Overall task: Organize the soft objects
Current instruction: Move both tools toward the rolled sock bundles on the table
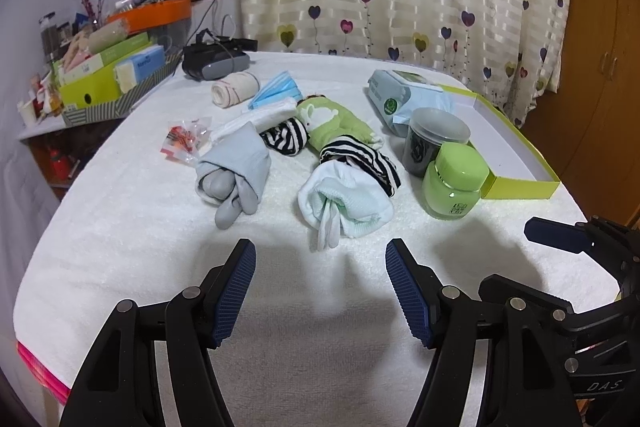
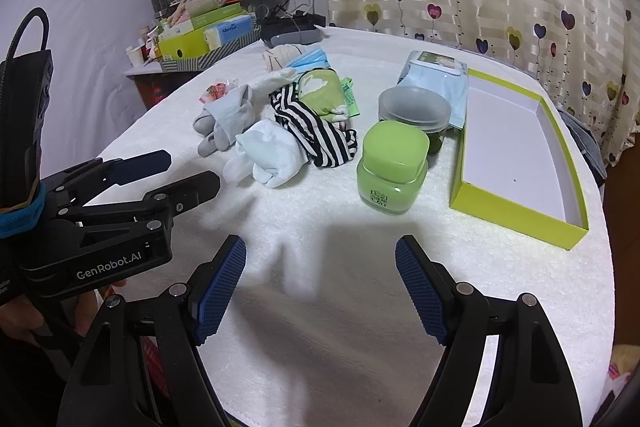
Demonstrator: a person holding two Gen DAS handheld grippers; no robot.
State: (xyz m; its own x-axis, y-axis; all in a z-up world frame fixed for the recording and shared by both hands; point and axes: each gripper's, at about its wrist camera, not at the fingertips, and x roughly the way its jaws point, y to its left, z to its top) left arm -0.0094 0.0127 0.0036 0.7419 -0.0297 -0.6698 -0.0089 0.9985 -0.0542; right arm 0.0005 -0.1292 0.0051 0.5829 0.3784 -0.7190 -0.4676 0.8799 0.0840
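Note:
Several rolled socks lie mid-table: a white pair [image 1: 346,205] [image 2: 270,153], a grey pair [image 1: 234,173] [image 2: 224,119], striped black-and-white pairs [image 1: 360,157] [image 2: 316,133], a green sock [image 1: 336,123] [image 2: 322,93]. A beige roll [image 1: 234,89] and blue face masks [image 1: 276,91] lie behind. An open lime-green box [image 2: 516,151] [image 1: 516,183] stands at the right. My left gripper [image 1: 320,259] is open and empty, just short of the white pair; it also shows in the right wrist view [image 2: 184,171]. My right gripper [image 2: 320,255] is open and empty above bare cloth.
A green jar [image 1: 454,183] [image 2: 392,167] and a dark lidded tub [image 1: 436,143] [image 2: 416,111] stand by the box. A wet-wipes pack [image 1: 404,99] [image 2: 438,77] lies behind. A snack packet [image 1: 182,143], a dark headset [image 1: 214,61] and a cluttered side shelf [image 1: 104,75] lie at the left.

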